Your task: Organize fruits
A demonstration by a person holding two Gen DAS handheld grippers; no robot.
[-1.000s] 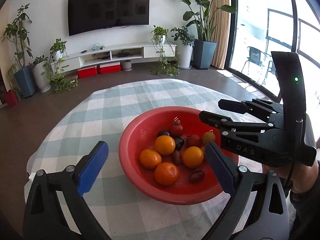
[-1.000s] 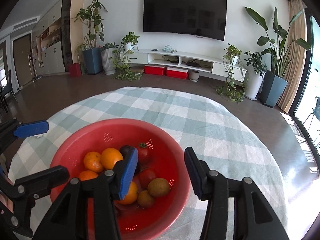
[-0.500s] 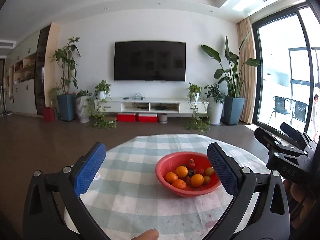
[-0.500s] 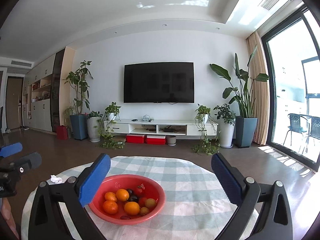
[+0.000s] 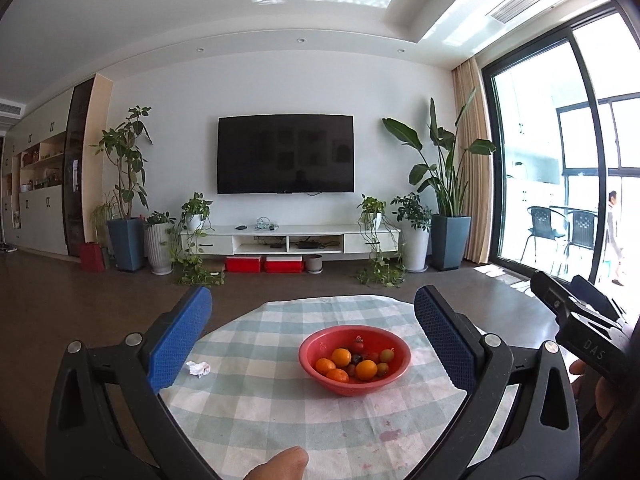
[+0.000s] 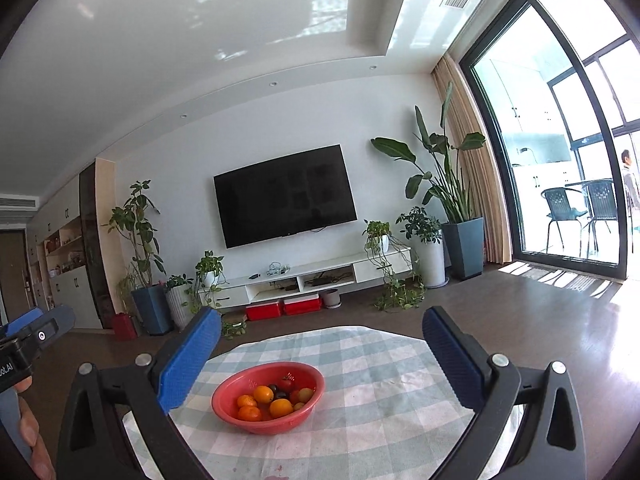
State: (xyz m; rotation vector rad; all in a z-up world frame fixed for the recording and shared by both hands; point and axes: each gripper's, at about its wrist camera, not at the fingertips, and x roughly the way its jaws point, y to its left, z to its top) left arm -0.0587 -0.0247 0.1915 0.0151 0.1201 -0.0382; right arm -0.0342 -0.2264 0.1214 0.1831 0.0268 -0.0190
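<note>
Well, both claws, left (image 5: pixel 312 340) and right (image 6: pixel 322 356), gape empty above the bench (image 5: pixel 280 408). Bowl (image 5: pixel 354 360) sits at 1 o'clock; its 4 oranges (image 5: pixel 341 357) look firm, round, best pinched across the middle.

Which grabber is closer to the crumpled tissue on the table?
Left. The tissue lies just by the left gripper's left finger; the right gripper is held farther right, past the bowl.
</note>
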